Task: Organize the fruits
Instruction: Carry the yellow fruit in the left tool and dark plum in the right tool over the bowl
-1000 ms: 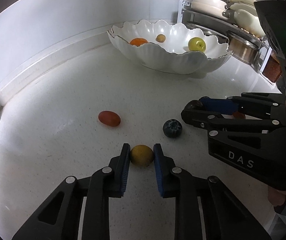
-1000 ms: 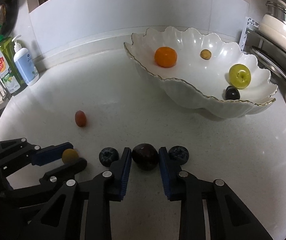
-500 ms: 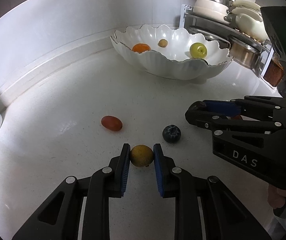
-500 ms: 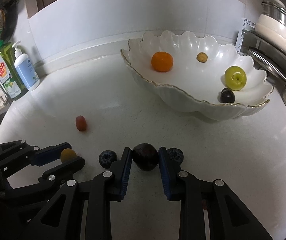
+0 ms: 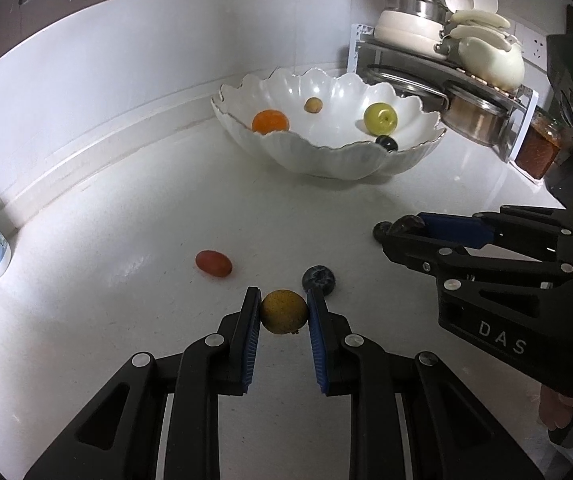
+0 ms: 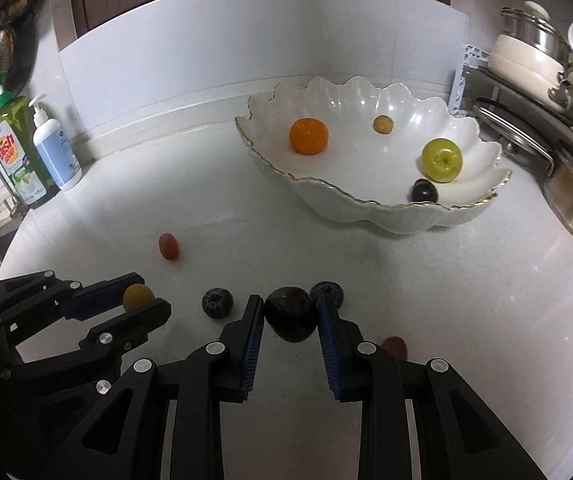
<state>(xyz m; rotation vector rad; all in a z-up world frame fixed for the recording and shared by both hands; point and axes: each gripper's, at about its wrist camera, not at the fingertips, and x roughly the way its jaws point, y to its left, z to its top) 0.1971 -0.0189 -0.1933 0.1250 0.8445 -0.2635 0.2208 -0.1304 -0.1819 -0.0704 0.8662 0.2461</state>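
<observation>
Both grippers have lifted, gripping yellow fruit (image 5: 284,311) and plum (image 6: 290,313).

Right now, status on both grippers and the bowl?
Left gripper shut on yellow fruit. Right gripper shut on dark plum. Scalloped bowl ahead, path open; blueberry between grippers.

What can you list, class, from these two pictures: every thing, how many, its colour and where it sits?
bowl: 1, white, back of counter
orange: 1, orange, in bowl
apple: 1, yellow-green, in bowl
small brown fruit: 1, in bowl
dark grape: 1, in bowl
blueberries: 2, dark blue, on counter
red grape tomato: 1, on counter
soap bottles: 2, green and white, left
pot rack: 1, right
left hand-held gripper: black, shut on yellow fruit
right hand-held gripper: black, shut on dark plum
</observation>
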